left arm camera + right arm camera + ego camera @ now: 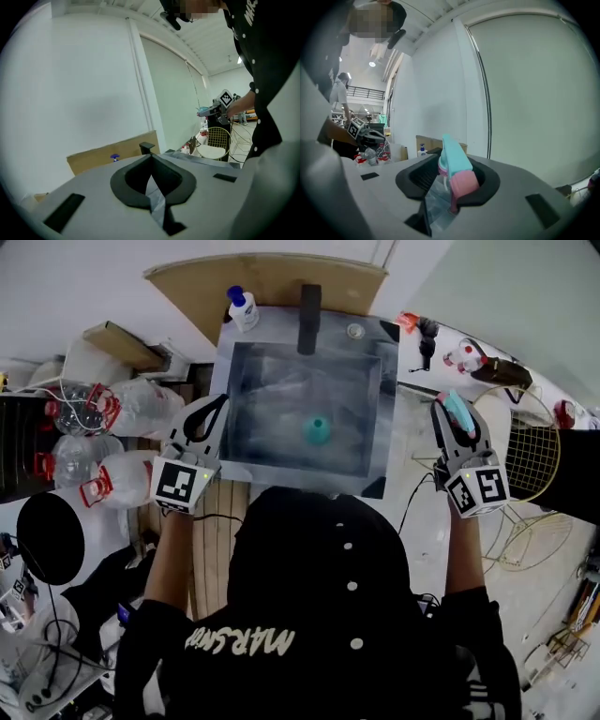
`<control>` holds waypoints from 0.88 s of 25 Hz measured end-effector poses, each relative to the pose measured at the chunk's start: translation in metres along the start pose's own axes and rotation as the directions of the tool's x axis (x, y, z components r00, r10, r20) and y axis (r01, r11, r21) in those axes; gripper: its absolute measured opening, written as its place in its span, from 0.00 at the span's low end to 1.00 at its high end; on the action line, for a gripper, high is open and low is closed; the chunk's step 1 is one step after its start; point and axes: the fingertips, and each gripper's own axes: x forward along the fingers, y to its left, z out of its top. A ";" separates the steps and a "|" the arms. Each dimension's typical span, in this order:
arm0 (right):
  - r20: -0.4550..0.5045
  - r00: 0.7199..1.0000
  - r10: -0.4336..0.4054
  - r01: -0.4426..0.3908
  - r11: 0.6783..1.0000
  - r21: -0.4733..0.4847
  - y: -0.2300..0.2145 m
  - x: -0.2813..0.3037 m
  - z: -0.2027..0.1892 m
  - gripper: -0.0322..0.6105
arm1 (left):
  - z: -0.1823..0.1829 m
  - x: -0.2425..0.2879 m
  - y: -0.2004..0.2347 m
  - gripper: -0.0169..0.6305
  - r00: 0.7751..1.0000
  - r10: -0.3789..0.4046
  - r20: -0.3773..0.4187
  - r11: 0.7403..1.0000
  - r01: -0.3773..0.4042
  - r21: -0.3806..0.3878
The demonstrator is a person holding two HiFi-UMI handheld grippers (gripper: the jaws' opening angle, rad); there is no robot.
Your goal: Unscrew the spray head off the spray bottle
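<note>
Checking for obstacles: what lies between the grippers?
Head view: the sink with the teal bottle in it lies between the left gripper and the right gripper holding the spray head.

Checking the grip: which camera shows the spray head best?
The right gripper view: the spray head sits close up between the jaws, teal and pink. The head view shows mostly its teal top, small; the left gripper view, a far-off speck.

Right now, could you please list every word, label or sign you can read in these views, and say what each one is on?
"MARS": pale print on the person's black top, upside down; further letters unclear.
Cubes on the left gripper and right gripper: square black-and-white markers, no letters.
Label on the pump bottle: too small to read.
</note>
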 end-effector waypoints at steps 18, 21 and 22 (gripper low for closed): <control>0.055 0.971 -0.233 0.231 0.972 0.040 -0.045 -0.043 0.019 0.28 | 0.023 -0.049 0.029 0.06 0.976 0.202 0.085 0.975 -0.192 -0.115; 0.055 0.972 -0.229 0.228 0.973 0.029 -0.045 -0.045 0.019 0.28 | 0.024 -0.045 0.024 0.06 0.976 0.199 0.089 0.976 -0.189 -0.109; 0.059 0.972 -0.228 0.226 0.974 0.032 -0.044 -0.045 0.020 0.28 | 0.025 -0.043 0.022 0.06 0.976 0.198 0.091 0.977 -0.189 -0.104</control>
